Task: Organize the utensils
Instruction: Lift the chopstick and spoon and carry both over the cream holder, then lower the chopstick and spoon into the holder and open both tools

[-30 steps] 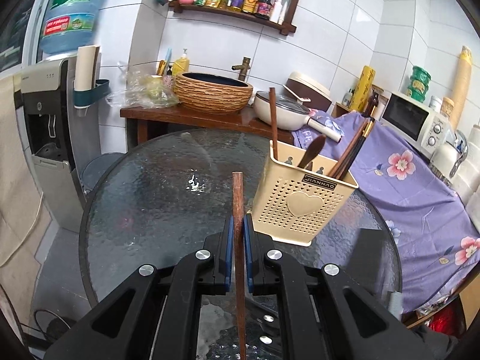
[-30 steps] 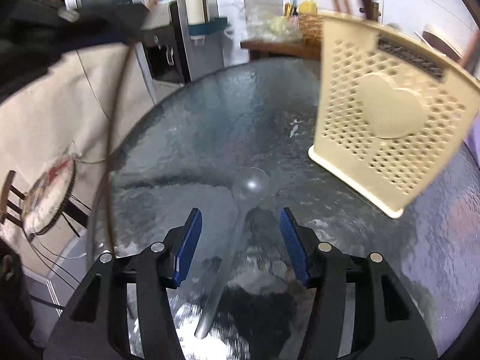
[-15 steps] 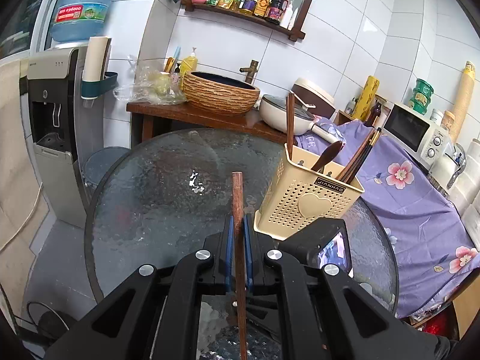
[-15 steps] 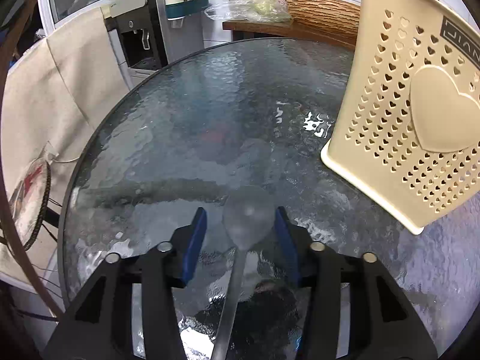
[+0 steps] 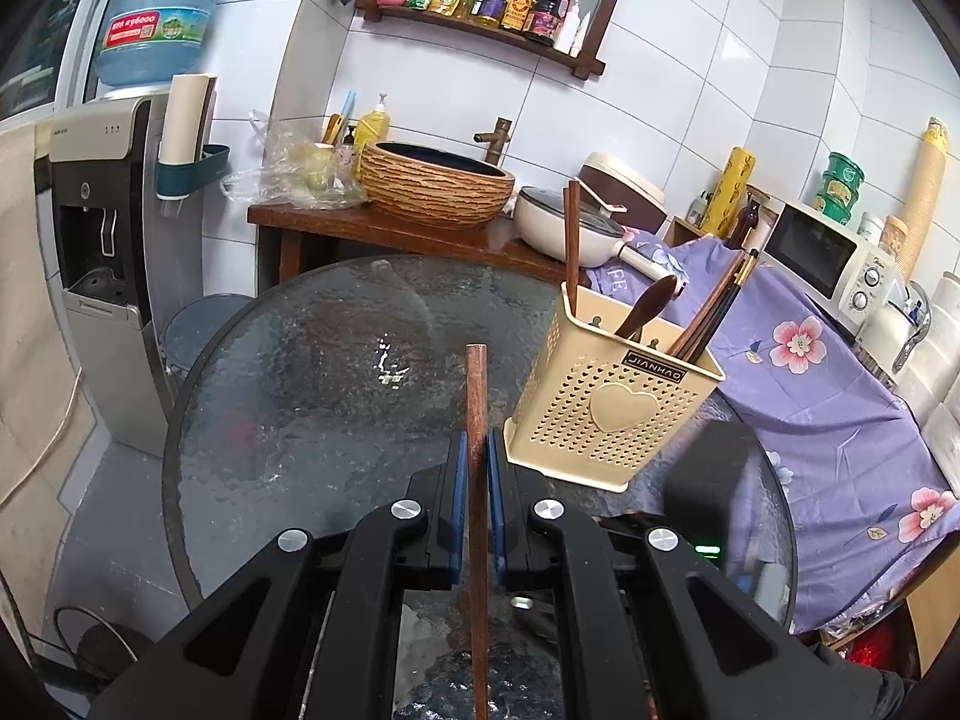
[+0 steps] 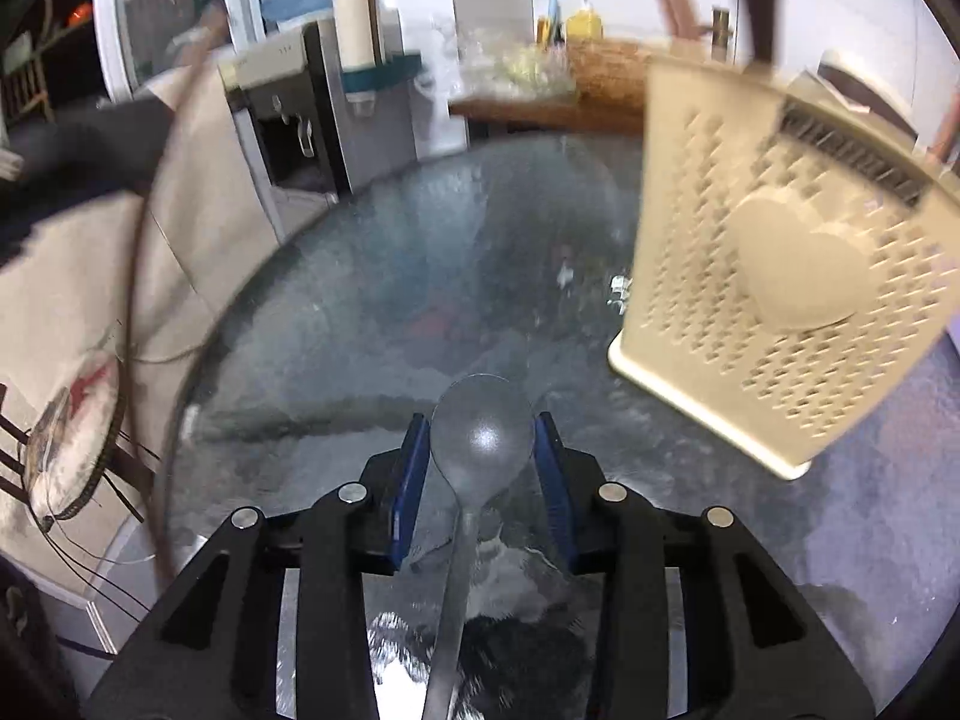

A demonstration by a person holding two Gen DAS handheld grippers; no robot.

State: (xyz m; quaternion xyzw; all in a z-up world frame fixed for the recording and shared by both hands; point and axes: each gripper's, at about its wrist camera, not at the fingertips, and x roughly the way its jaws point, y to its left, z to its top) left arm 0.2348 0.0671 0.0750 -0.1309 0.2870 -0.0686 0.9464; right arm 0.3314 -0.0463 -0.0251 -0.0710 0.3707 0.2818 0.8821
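Surface [image 5: 288, 396]: round, of textured glass, carrying the cream utensil holder [image 5: 606, 414] on its right side.
Utensil holder: perforated, with a heart on the front; a wooden spoon and several dark chopsticks already stand in it.
Left tool [image 5: 474, 468]: pads clamped tight on a brown wooden chopstick [image 5: 477, 396], which runs up between them with its end just left of the holder, above the glass.
Right tool [image 6: 483, 468]: jaws closing about the bowl of a grey metal spoon [image 6: 480, 438], handle trailing back beneath the tool; the pads look to touch the bowl's edges, though blur makes a firm grip hard to confirm.
Step in hand: securing the spoon with the right tool, the chopstick waiting in the left.
Next move: probably lift the spoon toward the holder's open top and lower it into a compartment; a grip on the rounded bowl could slip.
Pose: both tools point forward and downward over the surface, the holder ahead and to the right.
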